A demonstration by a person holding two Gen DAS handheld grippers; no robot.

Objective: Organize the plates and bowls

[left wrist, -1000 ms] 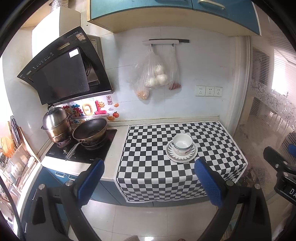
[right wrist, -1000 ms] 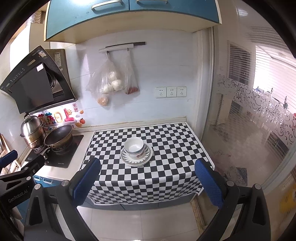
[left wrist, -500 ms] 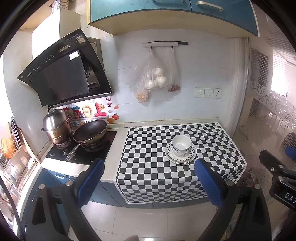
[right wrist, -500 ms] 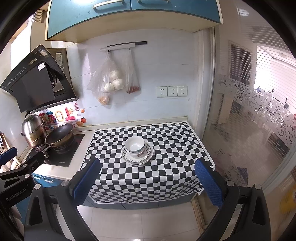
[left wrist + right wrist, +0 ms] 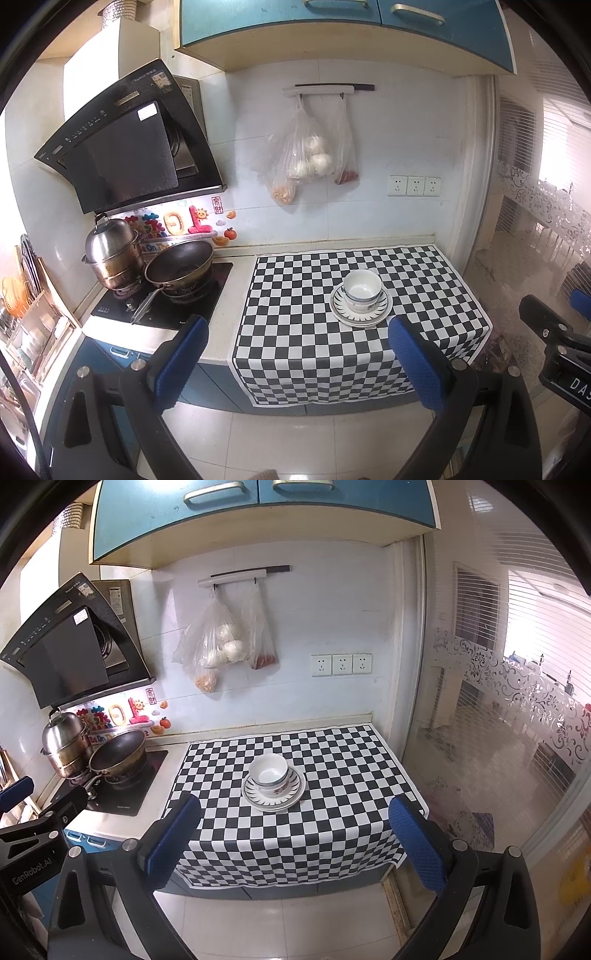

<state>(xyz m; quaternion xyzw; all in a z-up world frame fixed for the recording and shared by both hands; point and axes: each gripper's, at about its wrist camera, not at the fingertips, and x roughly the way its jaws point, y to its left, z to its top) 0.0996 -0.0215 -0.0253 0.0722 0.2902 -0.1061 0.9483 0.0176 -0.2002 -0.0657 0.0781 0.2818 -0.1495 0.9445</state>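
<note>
White bowls [image 5: 362, 290] [image 5: 268, 771] are stacked inside one another on a pile of patterned plates [image 5: 380, 315] [image 5: 291, 797], in the middle of the black-and-white checked cloth [image 5: 295, 332] [image 5: 332, 812] on the counter. My left gripper [image 5: 295, 347] hangs open, well back from the counter's front edge, nothing between its blue pads. My right gripper [image 5: 295, 829] is likewise open and empty, held back over the floor. Each gripper shows at the edge of the other's view.
A wok [image 5: 179, 264] and a steel pot [image 5: 110, 251] sit on the hob at the left, under a black hood [image 5: 125, 147]. Plastic bags of food [image 5: 306, 158] hang on the wall. A dish rack [image 5: 26, 317] stands far left. A glass door [image 5: 498, 738] bounds the right.
Both views have drifted slightly; the counter and the dish stack sit a little lower in the frames. Both grippers stay open and empty, and the stack has not moved.
</note>
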